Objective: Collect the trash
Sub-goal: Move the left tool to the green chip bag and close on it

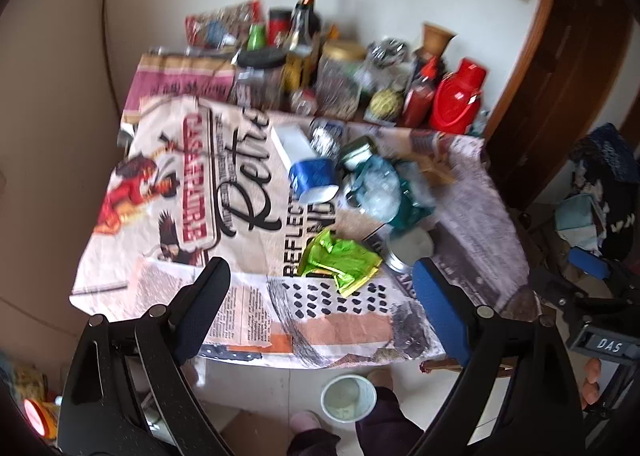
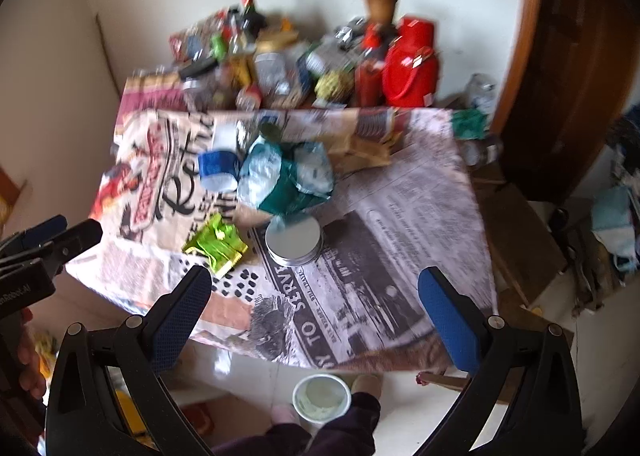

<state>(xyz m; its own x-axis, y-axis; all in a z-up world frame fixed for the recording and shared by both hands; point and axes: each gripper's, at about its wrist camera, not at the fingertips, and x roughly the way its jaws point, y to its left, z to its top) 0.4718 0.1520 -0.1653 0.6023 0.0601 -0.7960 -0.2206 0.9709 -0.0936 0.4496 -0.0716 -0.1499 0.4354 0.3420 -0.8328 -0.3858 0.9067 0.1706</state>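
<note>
Both hand-held grippers tilt steeply down over the newspaper-print tablecloth (image 1: 168,184). The left gripper (image 1: 320,288) has its jaws spread wide with nothing between them; a crumpled green wrapper (image 1: 340,260) lies just ahead of its fingertips. The right gripper (image 2: 316,296) is equally wide and empty, a round tin (image 2: 294,240) ahead. A white bucket (image 2: 322,396) stands on the floor below both.
</note>
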